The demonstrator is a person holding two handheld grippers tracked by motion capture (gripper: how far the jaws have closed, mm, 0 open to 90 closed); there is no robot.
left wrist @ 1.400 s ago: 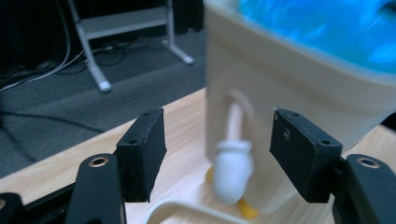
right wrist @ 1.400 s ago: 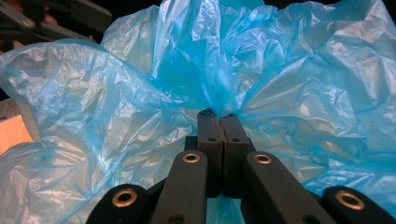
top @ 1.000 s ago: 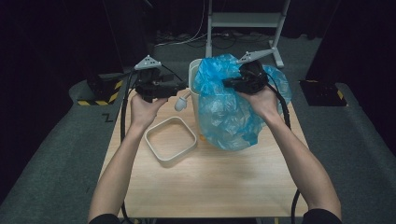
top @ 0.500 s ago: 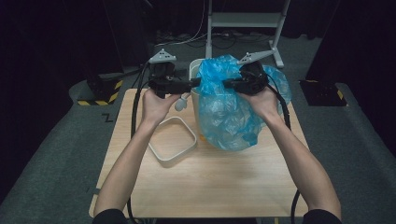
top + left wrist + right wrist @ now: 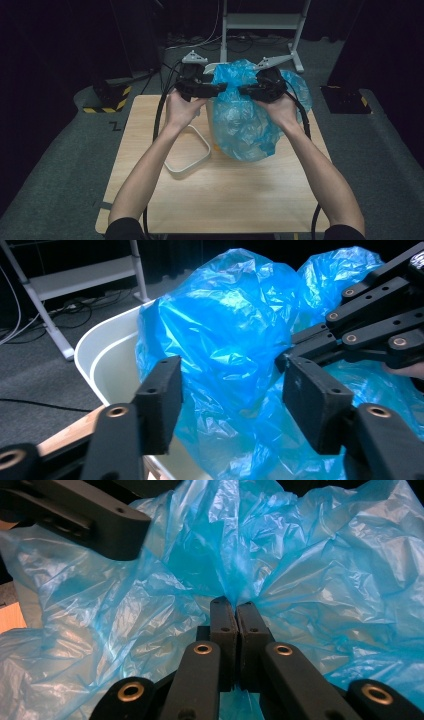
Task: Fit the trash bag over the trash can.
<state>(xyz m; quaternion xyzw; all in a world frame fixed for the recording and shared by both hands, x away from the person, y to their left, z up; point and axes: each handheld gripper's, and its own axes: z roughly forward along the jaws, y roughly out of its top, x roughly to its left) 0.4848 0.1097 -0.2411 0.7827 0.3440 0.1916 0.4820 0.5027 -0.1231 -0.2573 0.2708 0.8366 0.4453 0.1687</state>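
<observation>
A crumpled blue plastic bag (image 5: 245,125) stands in a white bin (image 5: 210,122) at the back of the wooden table (image 5: 240,200). My right gripper (image 5: 241,91) is shut on a fold at the top of the bag (image 5: 310,565), pads pinched tight (image 5: 235,605). My left gripper (image 5: 222,89) faces it from the left at the same height. In the left gripper view its jaws (image 5: 230,390) stand apart with a bulge of the bag (image 5: 225,330) between them. They have just been closing, and the pads (image 5: 162,400) are not pressing the film flat.
A white rectangular lid frame (image 5: 186,171) lies on the table left of the bin, under my left forearm. The bin's rim (image 5: 105,360) curves left of the bag. A metal stand (image 5: 260,22) rises beyond the table. Black cables trail off both grippers.
My left gripper has moved right from beside the bin to the top of the bag, close to the right gripper. The right gripper has held still on the bag.
</observation>
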